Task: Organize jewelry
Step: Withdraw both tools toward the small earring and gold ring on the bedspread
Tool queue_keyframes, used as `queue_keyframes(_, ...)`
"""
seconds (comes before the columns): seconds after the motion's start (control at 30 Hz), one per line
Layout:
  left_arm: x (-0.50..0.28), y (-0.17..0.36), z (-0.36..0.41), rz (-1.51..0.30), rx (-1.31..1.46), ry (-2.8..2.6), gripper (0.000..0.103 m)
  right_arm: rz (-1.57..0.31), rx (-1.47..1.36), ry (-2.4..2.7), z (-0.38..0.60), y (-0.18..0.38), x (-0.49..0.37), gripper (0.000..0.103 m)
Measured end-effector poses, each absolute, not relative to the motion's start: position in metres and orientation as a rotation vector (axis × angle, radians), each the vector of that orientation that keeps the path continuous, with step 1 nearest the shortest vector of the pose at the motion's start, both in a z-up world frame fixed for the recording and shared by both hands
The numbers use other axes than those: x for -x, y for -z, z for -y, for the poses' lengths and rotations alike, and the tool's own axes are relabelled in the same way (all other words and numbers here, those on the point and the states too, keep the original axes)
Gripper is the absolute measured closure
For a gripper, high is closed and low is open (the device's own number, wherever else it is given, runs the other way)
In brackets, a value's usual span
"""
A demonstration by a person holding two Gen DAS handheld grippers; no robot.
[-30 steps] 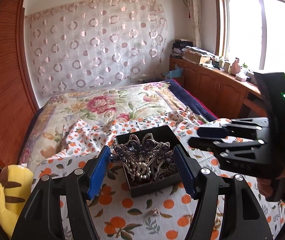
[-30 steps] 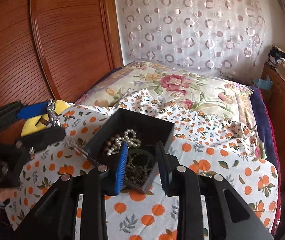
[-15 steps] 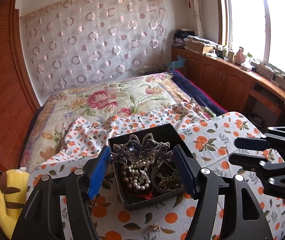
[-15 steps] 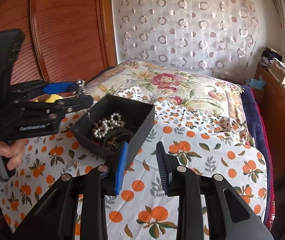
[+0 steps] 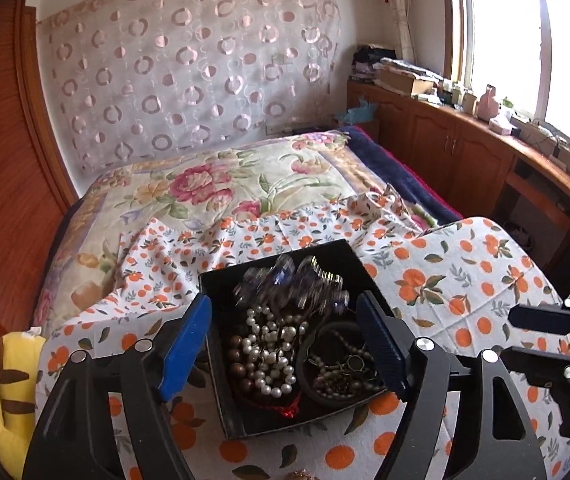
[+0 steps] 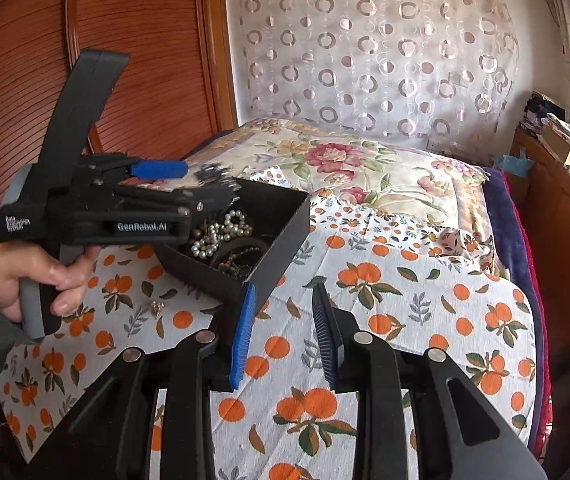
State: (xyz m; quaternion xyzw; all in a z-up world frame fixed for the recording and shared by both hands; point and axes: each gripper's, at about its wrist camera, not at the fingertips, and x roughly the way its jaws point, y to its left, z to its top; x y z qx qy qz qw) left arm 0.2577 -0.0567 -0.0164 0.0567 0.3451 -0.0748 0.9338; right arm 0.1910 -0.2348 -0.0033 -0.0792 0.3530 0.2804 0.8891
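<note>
Black jewelry box [image 5: 369,276], one; blurred hair clip [image 5: 291,284], one.

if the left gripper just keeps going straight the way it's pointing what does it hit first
Most likely the blurred hair clip just off its opening pads, over the black jewelry box. The left gripper aims into the box; past the clip lie the pearl strands. Depth is uncertain.

Daylight pours in through the window [image 5: 525,40] on the right of the left wrist view, blown out to white glare. The room is evenly bright, with soft shadows. Both fisheye views bend straight lines and darken at the corners. The hair clip [image 5: 291,284] over the black box [image 5: 233,412] is smeared by motion blur.
</note>
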Motion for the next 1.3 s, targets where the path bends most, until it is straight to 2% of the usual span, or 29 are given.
queue_keyframes(0.57, -0.190, 0.026, 0.031, -0.696, -0.118, 0.197, 0.029, -0.751, 0.177, -0.639, 0.233, 0.026, -0.143, 0.071)
queue_keyframes(0.73, -0.175, 0.042, 0.022, -0.728, -0.116, 0.212, 0.024, -0.777, 0.193, -0.668, 0.229, 0.036, -0.126, 0.071)
queue_keyframes(1.17, -0.178, 0.099, 0.013, -0.888, -0.149, 0.222, 0.023, -0.880, 0.273, -0.722, 0.205, 0.072, -0.104, 0.071)
queue_keyframes(1.2, -0.179, 0.099, 0.012, -0.889, -0.143, 0.223, 0.021, -0.885, 0.276, -0.722, 0.205, 0.073, -0.106, 0.072)
queue_keyframes(1.27, -0.179, 0.098, 0.011, -0.889, -0.137, 0.224, 0.016, -0.889, 0.285, -0.718, 0.204, 0.074, -0.106, 0.089)
queue_keyframes(1.3, -0.180, 0.100, 0.012, -0.898, -0.140, 0.226, 0.014, -0.891, 0.285, -0.722, 0.204, 0.074, -0.107, 0.090)
